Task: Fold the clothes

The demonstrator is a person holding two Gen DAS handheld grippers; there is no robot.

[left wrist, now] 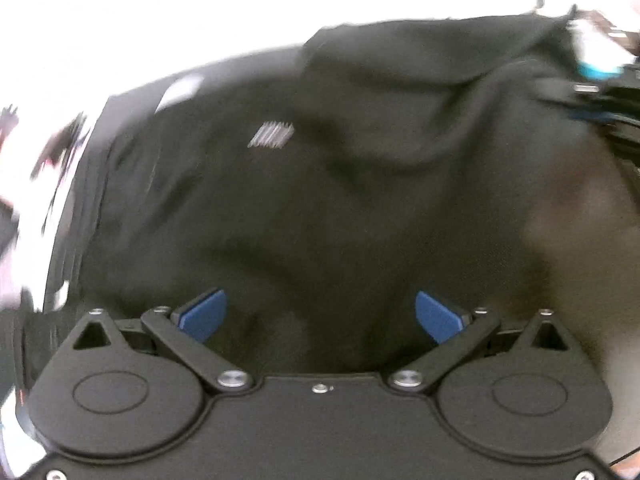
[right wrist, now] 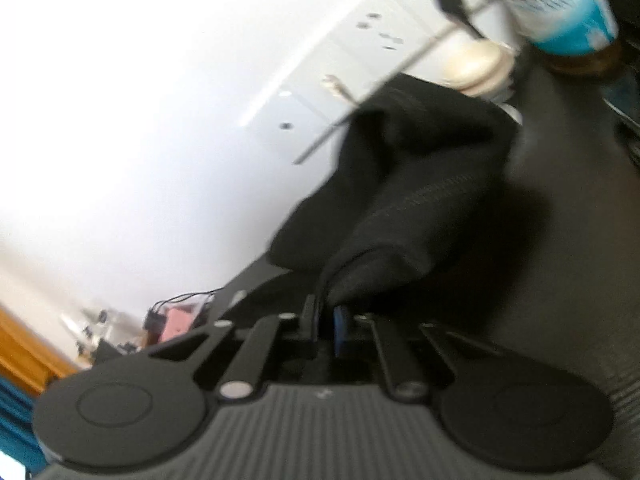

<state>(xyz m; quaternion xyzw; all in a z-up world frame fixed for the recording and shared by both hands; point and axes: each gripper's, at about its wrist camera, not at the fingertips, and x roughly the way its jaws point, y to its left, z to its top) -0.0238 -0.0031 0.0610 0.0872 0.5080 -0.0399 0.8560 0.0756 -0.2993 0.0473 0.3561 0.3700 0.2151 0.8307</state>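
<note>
Left gripper (left wrist: 320,316) hangs above the black garment (left wrist: 340,184), blue pads (left wrist: 204,314) spread wide, nothing between them. Right gripper (right wrist: 326,320) is pinched tight on a fold of that garment (right wrist: 400,216), bunched just beyond its fingertips.

Black garment (left wrist: 320,200) runs off frame — teal-labelled container (right wrist: 560,8) blurred, cropped.

Light: bright, white background blown out above the black garment (left wrist: 320,180).
Blur: heavy motion smear around the garment.
Edges: fisheye bending, dark corners.
Shadows: garment folds nearly featureless.
</note>
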